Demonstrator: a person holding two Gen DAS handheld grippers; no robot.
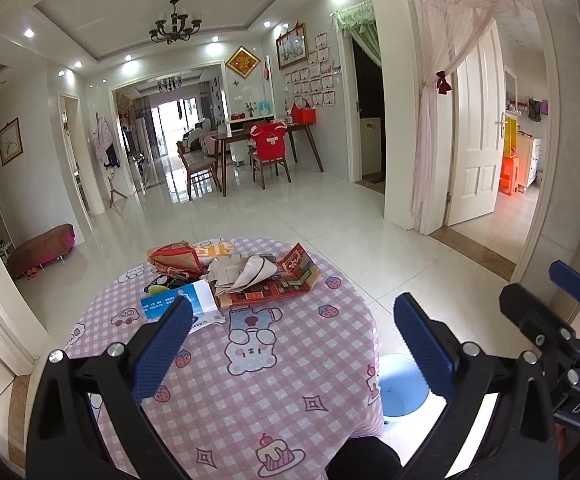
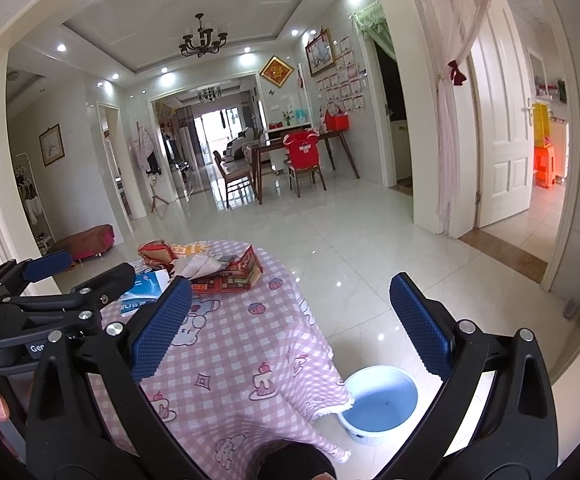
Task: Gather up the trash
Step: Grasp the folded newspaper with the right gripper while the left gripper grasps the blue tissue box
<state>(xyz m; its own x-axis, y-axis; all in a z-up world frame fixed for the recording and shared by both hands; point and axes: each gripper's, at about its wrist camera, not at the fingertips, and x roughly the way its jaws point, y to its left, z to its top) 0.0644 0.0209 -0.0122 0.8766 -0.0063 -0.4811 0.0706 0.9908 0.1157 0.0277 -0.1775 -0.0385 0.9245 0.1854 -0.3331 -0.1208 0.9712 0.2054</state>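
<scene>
You face a round table (image 1: 290,360) under a pink checked cloth printed with bears and cakes, filling the 6 o'clock half of your left view and the 7 o'clock part of your right view. On the floor just beside its edge stands a light blue bin (image 2: 377,400), at 5 o'clock in both views, mouth up. The trash sits in a heap at the far side of the table, toward 12 o'clock from your left gripper (image 1: 290,348): a flat red carton (image 1: 290,284) with its flaps up, a crumpled red and orange bag (image 1: 174,262) at its 9 o'clock, a wad of beige paper (image 1: 242,274) lying on top between them, and a blue and white box (image 1: 178,302) nearest you. Your left gripper hangs over the table with its blue pads wide apart, nothing between them. Your right gripper (image 2: 290,324) is also spread wide and holds nothing, poised over the table's edge with the bin below its right finger.
</scene>
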